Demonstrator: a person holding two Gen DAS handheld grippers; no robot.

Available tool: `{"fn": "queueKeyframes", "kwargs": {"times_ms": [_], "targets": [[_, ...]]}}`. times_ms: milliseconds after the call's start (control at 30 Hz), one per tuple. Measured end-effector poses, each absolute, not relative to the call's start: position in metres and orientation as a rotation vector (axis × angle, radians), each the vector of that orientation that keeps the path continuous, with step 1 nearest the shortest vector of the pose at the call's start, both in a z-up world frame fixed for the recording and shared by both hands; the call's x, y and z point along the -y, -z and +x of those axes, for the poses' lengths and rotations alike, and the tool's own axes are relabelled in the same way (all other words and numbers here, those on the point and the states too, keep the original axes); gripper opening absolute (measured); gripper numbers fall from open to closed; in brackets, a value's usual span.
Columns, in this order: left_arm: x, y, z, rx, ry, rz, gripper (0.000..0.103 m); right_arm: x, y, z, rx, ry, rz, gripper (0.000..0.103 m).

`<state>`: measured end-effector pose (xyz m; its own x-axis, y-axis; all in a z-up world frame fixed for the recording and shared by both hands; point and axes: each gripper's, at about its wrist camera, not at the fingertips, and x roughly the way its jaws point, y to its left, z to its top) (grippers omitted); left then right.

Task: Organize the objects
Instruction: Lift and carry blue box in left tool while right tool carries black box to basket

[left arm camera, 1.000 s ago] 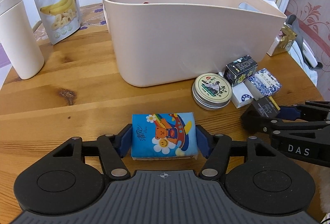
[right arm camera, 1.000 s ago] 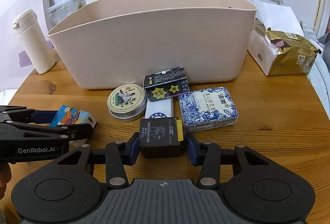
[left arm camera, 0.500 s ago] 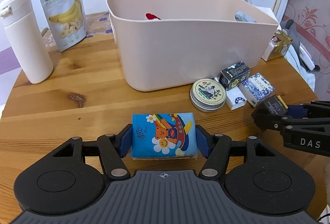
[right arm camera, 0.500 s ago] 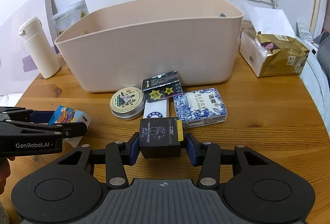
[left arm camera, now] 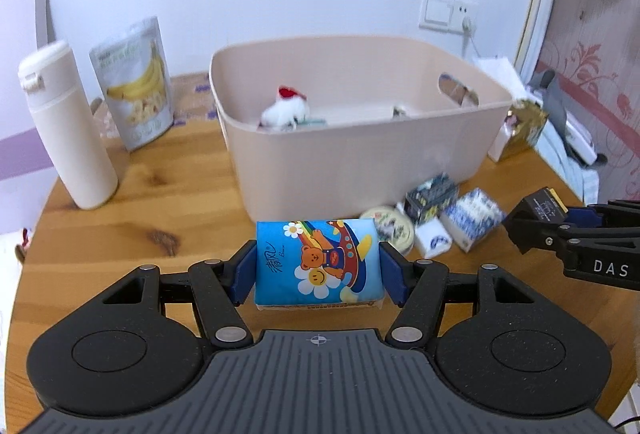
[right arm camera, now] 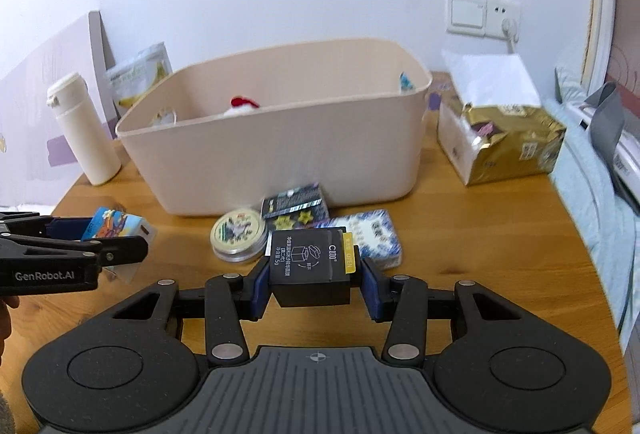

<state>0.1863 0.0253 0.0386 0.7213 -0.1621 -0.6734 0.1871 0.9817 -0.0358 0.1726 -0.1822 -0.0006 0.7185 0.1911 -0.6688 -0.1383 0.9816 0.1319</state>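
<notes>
Two grippers in view, both loaded and held above the wooden bench. Left gripper is clamped on a blue tissue pack printed with a cartoon bear; its blue pads press both short ends. Right gripper is clamped on a small black box with a yellow tab on its right edge, pads against both sides. In each wrist view the other gripper enters from the side, carrying its item clear of the bench surface.

Beige plastic bin stands mid-bench, beyond both grippers. Inside it: a white plush item with a red top; other contents too small to identify.

Clustered on the bench just in front of the bin: a round tin, a dark box with stars, a blue-and-white patterned pack, and a small white pack, touching or nearly so.

Left of the bin: white bottle, upright, and a banana-chip pouch behind it. Right of the bin: a gold foil package.
</notes>
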Motion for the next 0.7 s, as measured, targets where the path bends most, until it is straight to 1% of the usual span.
{"fn": "queueKeyframes", "kwargs": {"times_ms": [700], "targets": [[-0.014, -0.092, 0.222, -0.606, 0.198, 0.051, 0.064, 0.206, -0.063, 0.199, -0.561, -0.139, 0.071, 0.044]]}}
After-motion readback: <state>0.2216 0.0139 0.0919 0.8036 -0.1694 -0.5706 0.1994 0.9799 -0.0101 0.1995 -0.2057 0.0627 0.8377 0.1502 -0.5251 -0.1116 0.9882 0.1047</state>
